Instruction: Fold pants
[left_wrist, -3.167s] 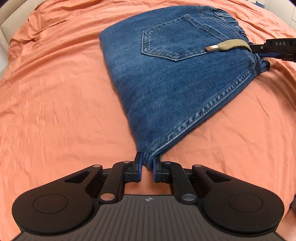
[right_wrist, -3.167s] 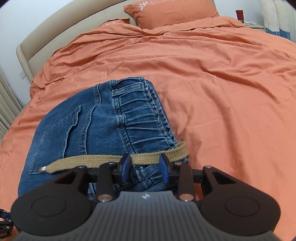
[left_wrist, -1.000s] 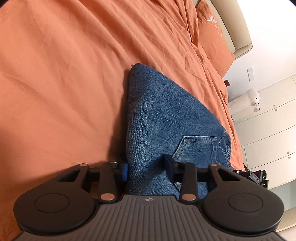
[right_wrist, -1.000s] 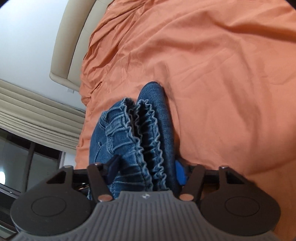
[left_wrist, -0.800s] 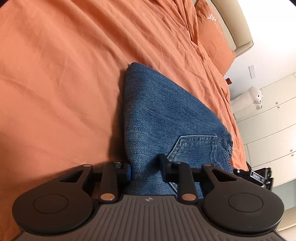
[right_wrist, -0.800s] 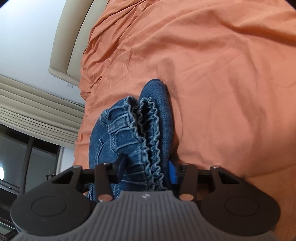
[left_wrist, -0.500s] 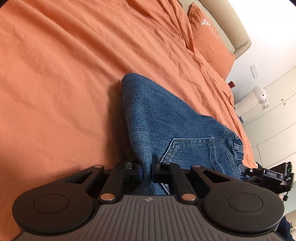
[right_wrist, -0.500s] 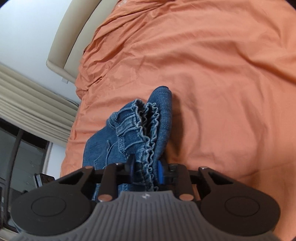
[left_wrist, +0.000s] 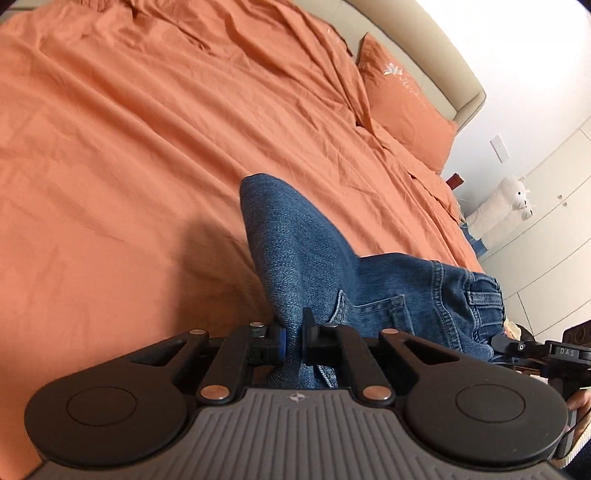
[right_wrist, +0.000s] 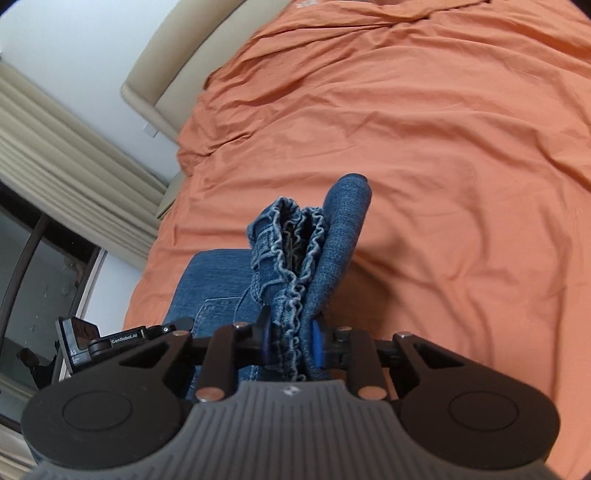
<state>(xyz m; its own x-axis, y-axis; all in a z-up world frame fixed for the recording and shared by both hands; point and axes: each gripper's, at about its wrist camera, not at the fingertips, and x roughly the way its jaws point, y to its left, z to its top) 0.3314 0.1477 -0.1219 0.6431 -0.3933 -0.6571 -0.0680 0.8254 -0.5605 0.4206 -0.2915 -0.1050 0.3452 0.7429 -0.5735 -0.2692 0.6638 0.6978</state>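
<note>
The folded blue denim pants (left_wrist: 310, 258) hang lifted off the orange bed between both grippers. My left gripper (left_wrist: 293, 341) is shut on the folded edge near the back pocket (left_wrist: 380, 310). My right gripper (right_wrist: 290, 343) is shut on the gathered elastic waistband (right_wrist: 291, 266) and the layers beside it; the pants (right_wrist: 343, 236) stick up from its jaws. The right gripper also shows at the far right of the left wrist view (left_wrist: 535, 349), the left one at the left of the right wrist view (right_wrist: 122, 339).
The orange bedsheet (left_wrist: 129, 147) spreads under and beyond the pants, with a pillow (left_wrist: 402, 99) and beige headboard (right_wrist: 177, 74) at its far end. A white plush toy (left_wrist: 506, 206) and cupboards stand at one side, curtains (right_wrist: 66, 166) and a window at the other.
Both grippers closed from open onto the pants' two ends, then raised the bundle off the sheet. The bed now lies farther below.
</note>
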